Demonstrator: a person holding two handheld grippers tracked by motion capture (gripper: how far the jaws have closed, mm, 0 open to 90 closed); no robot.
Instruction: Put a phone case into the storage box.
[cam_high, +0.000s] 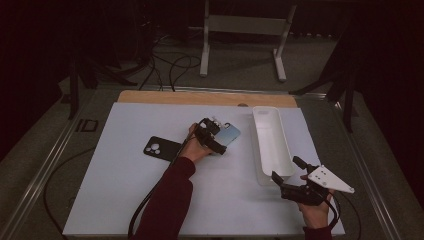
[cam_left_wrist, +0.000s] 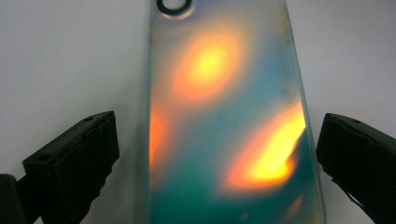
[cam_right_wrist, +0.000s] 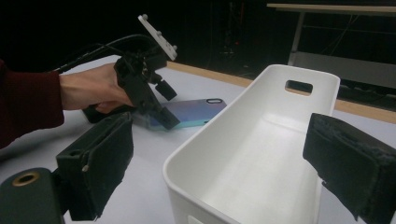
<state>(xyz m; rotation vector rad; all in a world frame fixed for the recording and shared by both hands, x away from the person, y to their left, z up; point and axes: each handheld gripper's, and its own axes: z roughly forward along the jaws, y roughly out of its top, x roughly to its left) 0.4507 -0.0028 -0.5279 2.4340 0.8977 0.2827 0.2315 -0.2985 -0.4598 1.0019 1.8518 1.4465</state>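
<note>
An iridescent blue-green phone case lies flat on the white mat near the table's middle. My left gripper is low over it, open. In the left gripper view the case glows orange and teal between the two jaws, and my left gripper straddles its width without closing on it. My right gripper stands open at the near end of a long white bin. In the right gripper view the bin is empty and sits between the spread jaws of my right gripper.
A black phone case with camera cutouts lies on the mat to the left of the left hand. The mat covers a wooden tabletop. Cables and a white stand are on the floor beyond.
</note>
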